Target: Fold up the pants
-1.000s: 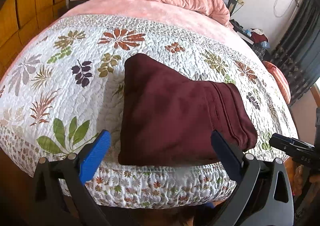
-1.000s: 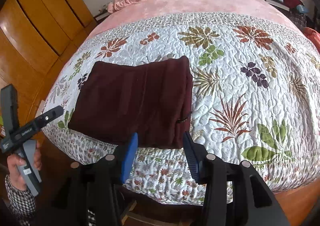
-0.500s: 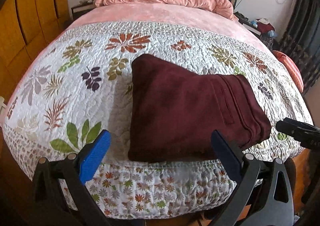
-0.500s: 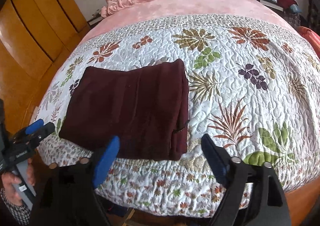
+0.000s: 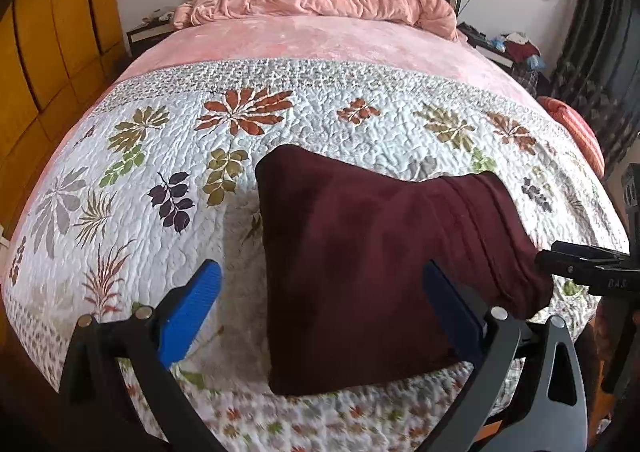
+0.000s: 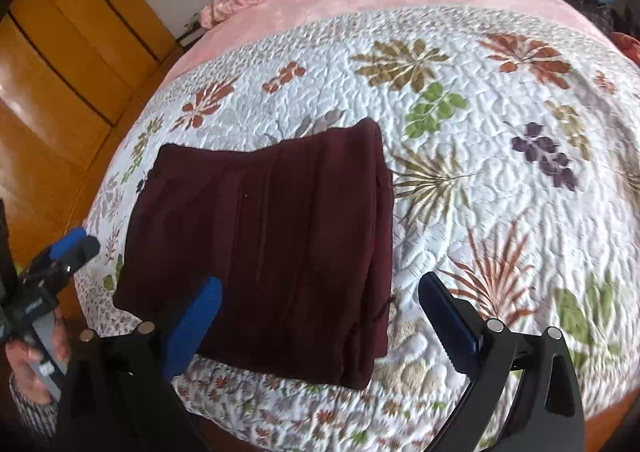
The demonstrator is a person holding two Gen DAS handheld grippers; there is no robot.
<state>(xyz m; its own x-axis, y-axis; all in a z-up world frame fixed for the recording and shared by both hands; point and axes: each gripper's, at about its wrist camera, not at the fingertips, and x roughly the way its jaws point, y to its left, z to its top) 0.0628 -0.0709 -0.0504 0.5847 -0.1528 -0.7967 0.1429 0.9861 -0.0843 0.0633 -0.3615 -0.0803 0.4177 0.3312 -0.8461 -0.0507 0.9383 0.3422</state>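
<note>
Right hand-held gripper [image 6: 320, 316] opening, above pants [image 6: 272, 236]

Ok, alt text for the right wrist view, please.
Folded maroon pants lie near the foot edge of a floral quilt, nothing gripping them. The right tongs are opening above the pants' near right corner; the left tongs, hand-held, sit off the bed at far left.

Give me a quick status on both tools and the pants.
Left tool open, empty. Right tool opening, nothing between its pads. Dark maroon fleece pants lie folded on floral quilted bedspread near the edge. Nothing in the way.
</note>
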